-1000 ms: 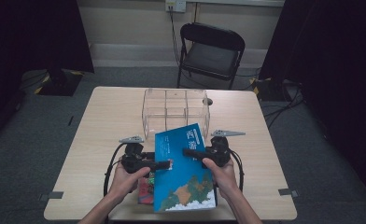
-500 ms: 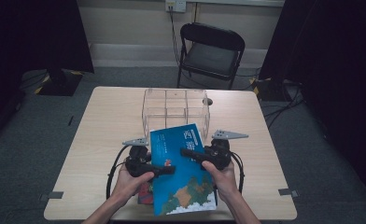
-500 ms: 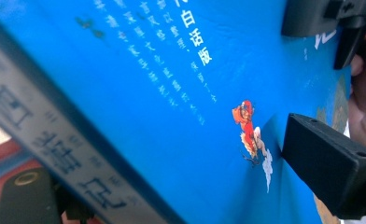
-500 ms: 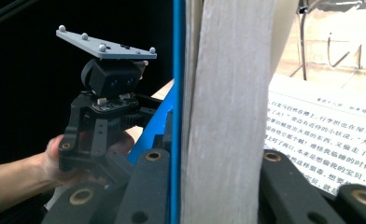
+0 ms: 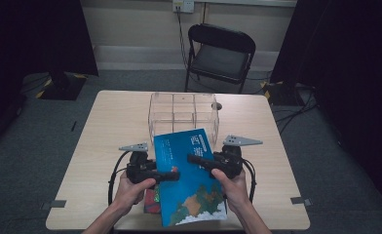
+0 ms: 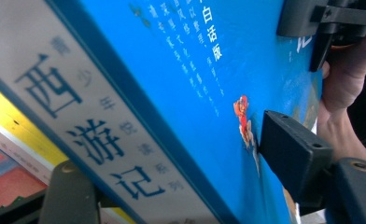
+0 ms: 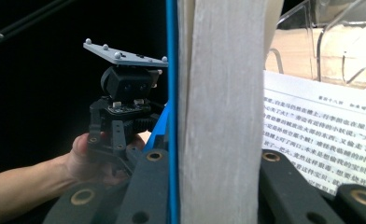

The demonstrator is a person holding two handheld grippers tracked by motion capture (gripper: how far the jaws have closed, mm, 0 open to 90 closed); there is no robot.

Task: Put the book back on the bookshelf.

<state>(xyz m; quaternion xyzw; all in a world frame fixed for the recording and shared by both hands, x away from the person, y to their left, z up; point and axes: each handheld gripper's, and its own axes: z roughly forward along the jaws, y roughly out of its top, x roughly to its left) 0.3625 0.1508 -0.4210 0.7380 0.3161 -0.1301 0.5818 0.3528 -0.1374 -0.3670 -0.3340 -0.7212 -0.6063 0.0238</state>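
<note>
Both forearms come in from the near table edge, hands side by side and raised. The left gripper points inward to the right; its jaws have just been closing around the blue book. The right gripper points inward to the left, clamped on that book's opposite edge.

Dim room, evenly lit table; both gripper views blur up close.

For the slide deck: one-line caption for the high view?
Both handheld grippers, left and right, lift a blue paperback book before a clear plastic organiser.
</note>
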